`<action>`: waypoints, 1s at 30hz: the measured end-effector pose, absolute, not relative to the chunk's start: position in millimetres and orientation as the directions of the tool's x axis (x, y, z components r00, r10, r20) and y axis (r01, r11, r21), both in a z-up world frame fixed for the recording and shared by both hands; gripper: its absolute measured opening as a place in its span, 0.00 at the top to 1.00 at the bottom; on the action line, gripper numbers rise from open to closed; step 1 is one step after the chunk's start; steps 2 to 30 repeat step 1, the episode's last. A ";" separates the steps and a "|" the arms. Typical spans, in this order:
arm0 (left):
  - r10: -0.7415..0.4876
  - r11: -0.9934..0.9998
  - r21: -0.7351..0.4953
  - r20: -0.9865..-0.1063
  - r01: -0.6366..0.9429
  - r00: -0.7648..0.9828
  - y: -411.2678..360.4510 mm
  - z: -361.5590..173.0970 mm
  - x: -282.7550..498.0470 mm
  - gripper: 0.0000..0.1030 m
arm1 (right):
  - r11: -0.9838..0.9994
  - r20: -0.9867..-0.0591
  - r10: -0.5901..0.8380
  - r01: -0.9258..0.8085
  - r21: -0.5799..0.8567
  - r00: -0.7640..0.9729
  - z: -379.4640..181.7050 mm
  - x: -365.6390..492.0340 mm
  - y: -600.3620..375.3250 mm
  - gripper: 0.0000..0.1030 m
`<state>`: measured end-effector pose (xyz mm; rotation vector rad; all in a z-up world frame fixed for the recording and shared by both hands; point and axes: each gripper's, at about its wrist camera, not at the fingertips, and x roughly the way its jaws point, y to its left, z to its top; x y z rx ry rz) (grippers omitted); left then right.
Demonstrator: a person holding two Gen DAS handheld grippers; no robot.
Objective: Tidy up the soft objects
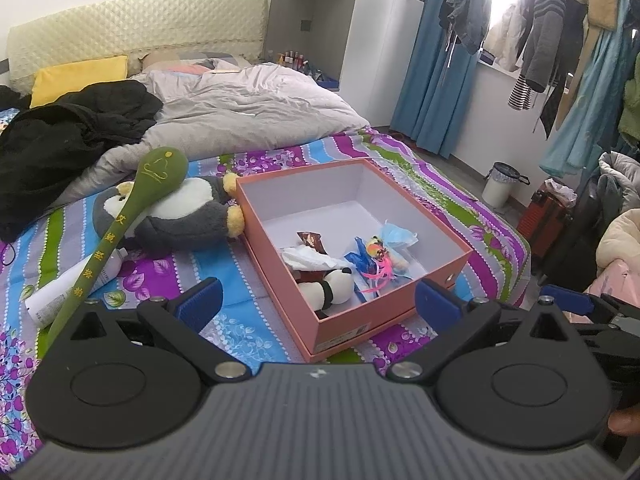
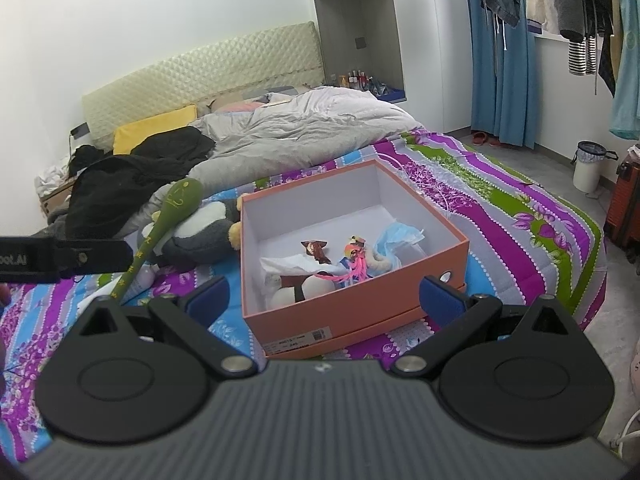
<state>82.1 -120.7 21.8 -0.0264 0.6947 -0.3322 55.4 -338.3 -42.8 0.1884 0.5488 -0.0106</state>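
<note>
The small soft things heaped in the open salmon-pink cardboard box are hard to tell apart; its near wall hides part of a white plush. At its 9 o'clock, a green plush spoon crosses the grey-and-white penguin plush. Left gripper and right gripper have fingers spread, empty, above the striped floral bed.

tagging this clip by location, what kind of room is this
Most likely a lived-in bedroom: a bed with a cream quilted headboard and rumpled grey duvet, plus clothes hanging by the blue curtain.
</note>
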 end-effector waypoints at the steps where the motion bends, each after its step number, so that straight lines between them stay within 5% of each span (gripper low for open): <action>1: -0.307 0.948 -0.132 -0.624 0.290 0.718 -120.5 21.7 82.1 0.00 | 0.983 -0.516 0.041 0.058 0.175 0.855 -42.2 55.1 -338.1 0.00; 30: -0.307 0.948 -0.132 -0.624 0.290 0.718 -120.5 21.7 82.1 0.00 | 0.983 -0.516 0.041 0.058 0.175 0.855 -42.2 55.1 -338.1 0.00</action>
